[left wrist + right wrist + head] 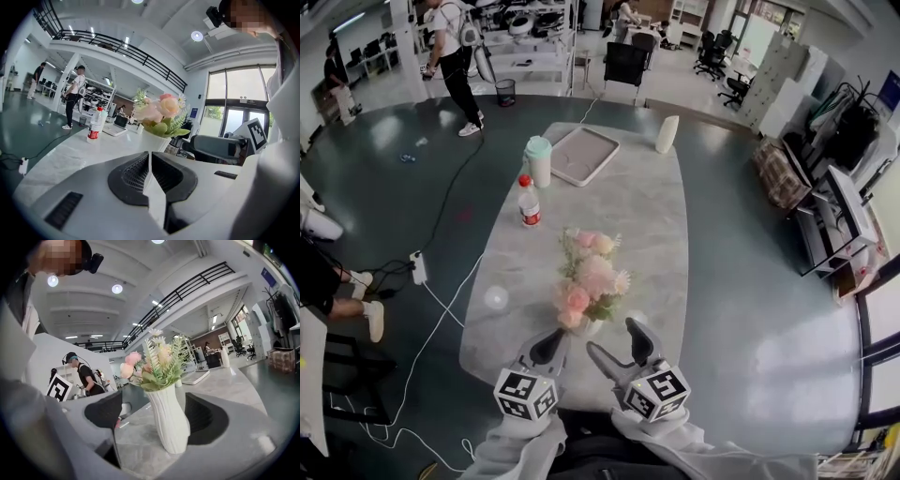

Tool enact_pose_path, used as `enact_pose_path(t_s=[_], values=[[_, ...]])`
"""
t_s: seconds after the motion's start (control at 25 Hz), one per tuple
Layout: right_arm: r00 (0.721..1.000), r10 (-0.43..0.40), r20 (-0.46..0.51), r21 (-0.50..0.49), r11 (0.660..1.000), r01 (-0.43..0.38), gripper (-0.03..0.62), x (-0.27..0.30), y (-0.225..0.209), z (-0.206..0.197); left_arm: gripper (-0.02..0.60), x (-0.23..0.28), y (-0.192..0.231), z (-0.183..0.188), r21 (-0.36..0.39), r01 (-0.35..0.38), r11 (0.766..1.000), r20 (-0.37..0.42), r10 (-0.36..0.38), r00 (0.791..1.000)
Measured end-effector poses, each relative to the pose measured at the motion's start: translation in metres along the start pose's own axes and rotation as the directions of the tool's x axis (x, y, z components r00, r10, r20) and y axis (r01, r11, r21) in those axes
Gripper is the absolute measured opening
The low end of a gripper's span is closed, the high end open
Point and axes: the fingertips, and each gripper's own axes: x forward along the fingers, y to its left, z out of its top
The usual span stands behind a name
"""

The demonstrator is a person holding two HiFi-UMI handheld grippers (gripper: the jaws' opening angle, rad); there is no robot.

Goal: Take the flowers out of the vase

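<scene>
Holding the jaws of the left gripper (pixel 150 157) pressed together, gripping nothing. Facing the white vase (pixel 158 142) just beyond the tips, with pink flowers (pixel 159 108) and green leaves standing in it. Showing the right gripper (pixel 199 146) near the vase on its right side, marker cube (pixel 256 133) behind. Resting farther off on the pale counter (pixel 65 157): a clear bottle (pixel 95 124) with red cap and label, and a flat tray (pixel 115 130). Standing on the floor at the left: a person (pixel 74 96) in dark trousers.
</scene>
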Motion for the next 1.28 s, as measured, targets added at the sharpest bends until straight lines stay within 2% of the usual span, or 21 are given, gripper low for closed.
enact_pose_path(t_s=[0.12, 0.32, 0.48, 0.56, 0.64, 0.8, 1.28], values=[[1.000, 0.015, 0.001, -0.035, 0.999, -0.015, 0.442, 0.001, -0.006, 0.006, 0.003, 0.002, -0.001, 0.003, 0.004, -0.004, 1.000, 0.005, 0.004, 1.000], [0.996, 0.077, -0.037, -0.041, 0.996, -0.079, 0.445, 0.002, -0.009, 0.004, 0.003, -0.001, 0.008, 0.008, 0.004, -0.040, 0.999, 0.015, 0.040, 0.999], [0.997, 0.073, 0.022, -0.019, 0.997, -0.072, 0.449, -0.002, -0.017, 0.018, 0.003, -0.001, 0.010, 0.006, -0.002, -0.056, 0.998, 0.019, 0.056, 0.998], [0.997, 0.064, 0.048, -0.015, 0.998, -0.064, 0.505, -0.002, -0.020, 0.026, 0.003, 0.000, 0.010, 0.007, 0.001, -0.058, 0.998, 0.026, 0.058, 0.998], [0.996, 0.078, 0.041, -0.020, 0.997, -0.077, 0.531, 0.000, -0.019, 0.027, 0.003, 0.000, 0.011, 0.010, 0.001, -0.060, 0.998, 0.033, 0.060, 0.998], [0.995, 0.099, 0.024, -0.028, 0.995, -0.098, 0.535, 0.005, -0.020, 0.029, 0.003, 0.002, 0.018, 0.021, 0.006, -0.070, 0.998, 0.048, 0.069, 0.996], [0.989, 0.146, -0.015, -0.137, 0.980, -0.147, 0.535, 0.029, -0.023, 0.030, 0.003, 0.014, 0.034, 0.032, 0.016, -0.088, 0.996, 0.059, 0.087, 0.994]])
